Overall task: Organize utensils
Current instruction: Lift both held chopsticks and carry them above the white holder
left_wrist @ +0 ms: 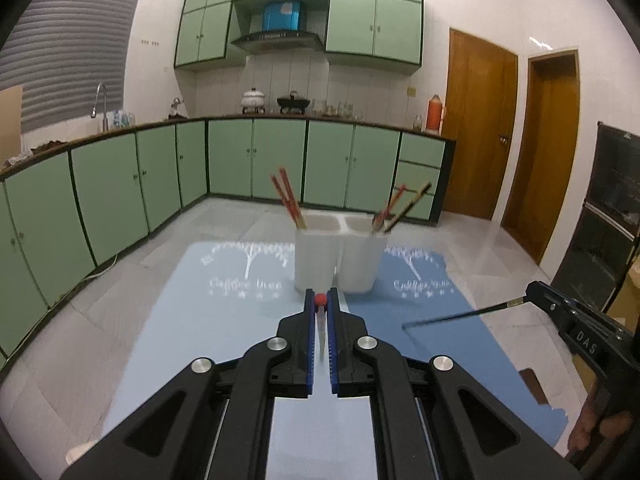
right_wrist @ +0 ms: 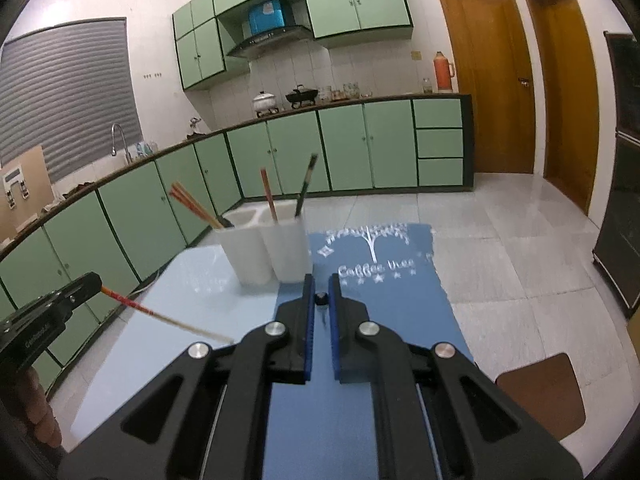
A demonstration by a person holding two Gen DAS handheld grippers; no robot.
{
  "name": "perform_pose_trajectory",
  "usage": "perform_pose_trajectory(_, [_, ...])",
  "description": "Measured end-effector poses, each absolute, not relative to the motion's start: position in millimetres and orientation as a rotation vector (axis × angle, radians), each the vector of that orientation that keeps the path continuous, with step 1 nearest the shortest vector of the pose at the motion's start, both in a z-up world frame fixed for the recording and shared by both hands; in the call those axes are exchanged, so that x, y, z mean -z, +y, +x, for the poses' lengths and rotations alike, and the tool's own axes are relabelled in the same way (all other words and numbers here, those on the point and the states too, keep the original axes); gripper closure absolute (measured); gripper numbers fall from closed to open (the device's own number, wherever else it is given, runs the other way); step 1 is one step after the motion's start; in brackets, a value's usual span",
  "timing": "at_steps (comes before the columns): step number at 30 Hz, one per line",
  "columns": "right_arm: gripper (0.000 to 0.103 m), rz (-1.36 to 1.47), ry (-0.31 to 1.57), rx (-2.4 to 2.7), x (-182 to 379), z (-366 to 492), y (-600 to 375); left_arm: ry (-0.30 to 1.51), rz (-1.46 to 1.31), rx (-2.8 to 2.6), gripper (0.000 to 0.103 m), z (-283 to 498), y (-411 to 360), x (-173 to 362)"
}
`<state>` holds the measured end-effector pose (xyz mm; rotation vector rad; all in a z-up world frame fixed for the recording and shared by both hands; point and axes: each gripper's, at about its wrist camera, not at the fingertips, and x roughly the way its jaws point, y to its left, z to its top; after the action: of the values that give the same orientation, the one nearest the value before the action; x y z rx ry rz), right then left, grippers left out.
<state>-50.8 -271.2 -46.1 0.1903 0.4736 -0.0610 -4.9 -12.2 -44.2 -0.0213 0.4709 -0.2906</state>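
The left gripper (left_wrist: 321,300) is closed on a red-ended chopstick (left_wrist: 320,322). The stick's red top pokes up between the fingertips, and its pale shaft runs back toward the camera in the narrow slot between the blue finger pads (left_wrist: 309,344). In the right wrist view the same chopstick (right_wrist: 160,314) slants out of the left gripper (right_wrist: 90,280), down and to the right, over the light blue placemat (right_wrist: 192,304).

The right gripper (right_wrist: 321,290) is clamped on a black chopstick (right_wrist: 321,300), whose dark end sits between the fingertips, with the thin shaft dropping below. In the left wrist view that black chopstick (left_wrist: 460,316) sticks out leftward from the right gripper (left_wrist: 534,294), hanging above the dark blue placemat (left_wrist: 420,320).

Just beyond the left gripper's tips stands a white two-compartment utensil holder (left_wrist: 338,256), straddling the seam where the light blue placemat (left_wrist: 192,312) meets the dark blue one. Its left compartment holds a pair of red chopsticks (left_wrist: 288,198) leaning left. Its right compartment holds several chopsticks (left_wrist: 400,206) leaning right, red ones and dark ones together. From the right wrist view the holder (right_wrist: 266,252) lies a little to the left of the right gripper and just past it, with red chopsticks (right_wrist: 194,206) in the left compartment, and one red chopstick (right_wrist: 269,194) and one dark chopstick (right_wrist: 306,184) in the right.

Both placemats lie on a glass table (left_wrist: 496,248). Green kitchen cabinets (left_wrist: 256,160) line the far wall.
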Motion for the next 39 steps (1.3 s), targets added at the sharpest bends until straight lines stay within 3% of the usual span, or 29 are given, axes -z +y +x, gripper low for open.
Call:
perform_pose_trajectory(18, [0.097, 0.255, 0.541, -0.113, -17, -2, -281, 0.422, -0.055, 0.358, 0.097, 16, 7, -1])
perform_pose_trajectory(39, [0.097, 0.184, 0.335, -0.19, -142, 98, -282, 0.152, -0.038, 0.365, 0.097, 93, -24, -106])
